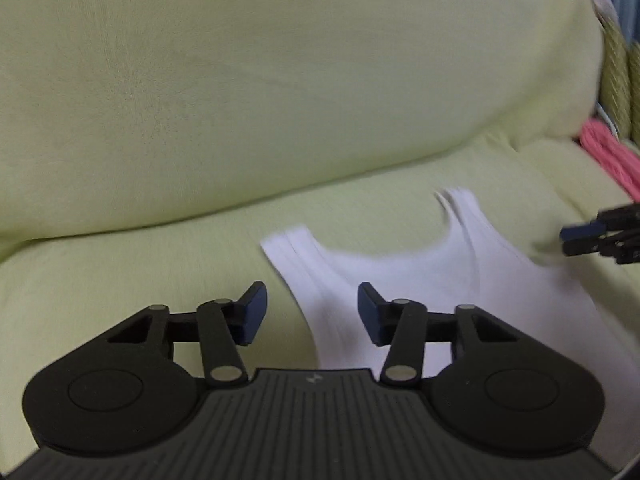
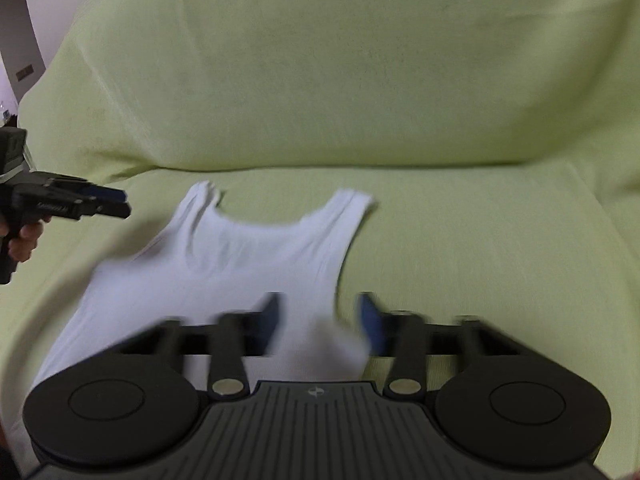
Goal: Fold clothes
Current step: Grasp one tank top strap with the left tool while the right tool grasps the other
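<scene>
A white tank top [image 1: 420, 280] lies flat on a light green covered sofa seat [image 1: 140, 272], straps pointing toward the backrest. It also shows in the right wrist view [image 2: 224, 264]. My left gripper [image 1: 312, 312] is open and empty, hovering over the top's left armhole edge. My right gripper [image 2: 320, 322] is open, blurred by motion, over the top's right side edge. The right gripper also shows at the edge of the left wrist view [image 1: 576, 238]. The left gripper shows in the right wrist view [image 2: 116, 202], held by a hand.
The green sofa backrest [image 2: 340, 72] rises behind the seat. Pink cloth [image 1: 604, 152] and olive striped fabric [image 1: 616, 76] lie at the far right. A pale wall [image 2: 16, 40] shows at the far left.
</scene>
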Demonstrator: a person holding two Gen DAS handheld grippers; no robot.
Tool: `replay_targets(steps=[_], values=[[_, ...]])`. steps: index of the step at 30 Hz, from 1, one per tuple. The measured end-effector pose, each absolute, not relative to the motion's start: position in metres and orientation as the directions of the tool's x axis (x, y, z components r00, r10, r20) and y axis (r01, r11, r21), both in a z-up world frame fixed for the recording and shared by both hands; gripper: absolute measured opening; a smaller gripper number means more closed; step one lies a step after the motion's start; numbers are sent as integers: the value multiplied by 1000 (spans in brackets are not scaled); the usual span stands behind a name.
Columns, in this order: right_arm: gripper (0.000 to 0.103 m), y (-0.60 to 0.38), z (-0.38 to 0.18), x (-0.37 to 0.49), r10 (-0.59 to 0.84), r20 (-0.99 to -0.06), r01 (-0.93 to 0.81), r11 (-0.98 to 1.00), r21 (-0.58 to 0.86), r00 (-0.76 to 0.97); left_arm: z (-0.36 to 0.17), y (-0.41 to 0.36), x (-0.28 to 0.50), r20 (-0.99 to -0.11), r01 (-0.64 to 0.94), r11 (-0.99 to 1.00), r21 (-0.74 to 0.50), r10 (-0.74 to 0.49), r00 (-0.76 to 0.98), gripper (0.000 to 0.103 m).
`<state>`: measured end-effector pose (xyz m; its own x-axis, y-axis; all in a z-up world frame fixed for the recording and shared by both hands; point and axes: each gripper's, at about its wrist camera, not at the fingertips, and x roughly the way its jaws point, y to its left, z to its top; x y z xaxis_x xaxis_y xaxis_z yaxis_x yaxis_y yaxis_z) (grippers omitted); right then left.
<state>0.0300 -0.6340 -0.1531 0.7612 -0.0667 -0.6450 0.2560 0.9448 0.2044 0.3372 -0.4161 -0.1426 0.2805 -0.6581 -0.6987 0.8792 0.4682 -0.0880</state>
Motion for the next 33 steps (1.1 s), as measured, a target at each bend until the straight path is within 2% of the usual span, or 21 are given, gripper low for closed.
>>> replay_targets(steps=[3,7,13,17,21,24,26,27,29,33], values=[[26,-666,-159,66,-51,-631,239,947,216,774,-160,-431,368,-686,880,456,-133,-684,250,43],[42,-693,-164,101,-24,-617,177,966,188,787,-177,-438,393,-674,883,440,-165,-704,225,46],[42,-719,-183,143,42,-656,102,979,179,754,-189,-441,401,-668,911,380,-160,-721,183,54],[44,-727,-193,155,87,-664,64,978,200,743,-200,-452,404,-680,923,354,-151,-715,163,53],[43,-730,-194,155,122,-659,31,976,215,742,-207,-466,403,-680,946,299,-123,-719,139,47],[38,-722,-187,151,101,-652,22,984,178,751,-209,-471,400,-669,960,254,-114,-734,115,31],[19,-714,-180,147,78,-645,21,989,143,760,-208,-476,393,-666,971,220,-94,-739,102,17],[15,-710,-177,146,66,-641,20,992,126,765,-206,-478,389,-667,976,204,-80,-738,100,12],[10,-703,-171,142,43,-632,19,996,91,774,-202,-482,383,-676,978,203,-47,-727,119,10],[7,-687,-158,135,-3,-612,19,1000,20,791,-179,-473,365,-657,978,210,1,-737,159,8]])
